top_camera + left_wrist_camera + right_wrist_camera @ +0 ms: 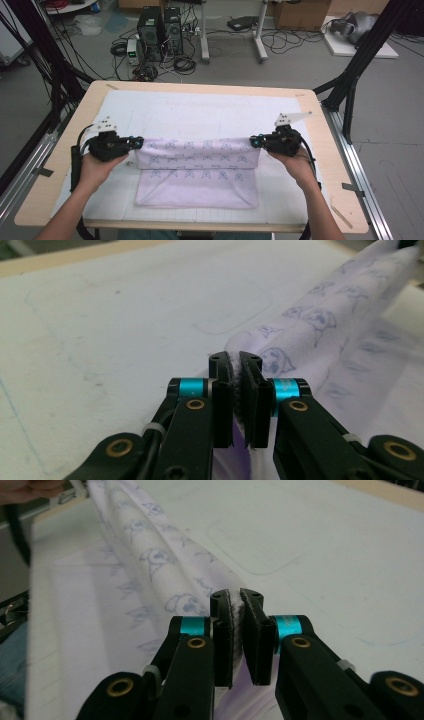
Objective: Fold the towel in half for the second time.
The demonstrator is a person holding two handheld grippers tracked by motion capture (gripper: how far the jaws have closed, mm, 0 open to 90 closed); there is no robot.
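Observation:
A pale lilac cloth (197, 172) printed with small blue figures lies on the white mat, its far edge lifted and stretched between the two grippers. My left gripper (139, 142) is shut on the cloth's left corner; in the left gripper view the cloth (320, 325) is pinched between the black pads at the gripper's tip (236, 360). On the right corner my right gripper (253, 141) is shut as well, with the cloth (155, 555) running away from its pinching tip (236, 596). The near part of the cloth rests flat on the mat.
A white mat (200, 112) covers the wooden table (310, 107). Black frame struts (357, 65) stand at both sides. Computer towers (160, 32) and cables lie on the floor beyond the table's far edge.

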